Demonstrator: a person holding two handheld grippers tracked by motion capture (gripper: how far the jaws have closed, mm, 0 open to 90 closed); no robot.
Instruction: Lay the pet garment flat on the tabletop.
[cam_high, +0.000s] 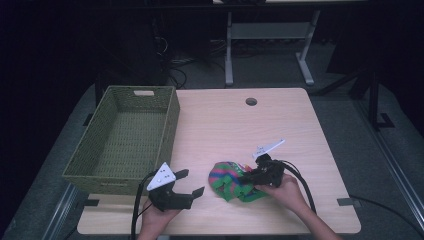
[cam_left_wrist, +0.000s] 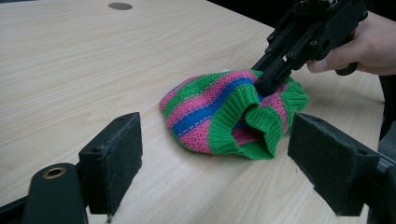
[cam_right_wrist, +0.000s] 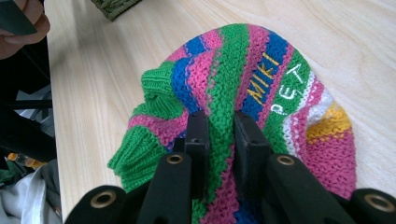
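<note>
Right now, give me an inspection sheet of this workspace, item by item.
Surface: pale wooden table, round hole at the far edge.
Job's things: striped knitted garment lying crumpled on the table.
Clutter: green woven basket at the left, nothing seen inside.
Grippers: right claw pinching a fold of the garment; left claw open, apart from it.
Cables: black cable trailing from the right claw.
Surroundings: dark room, desk legs beyond.
</note>
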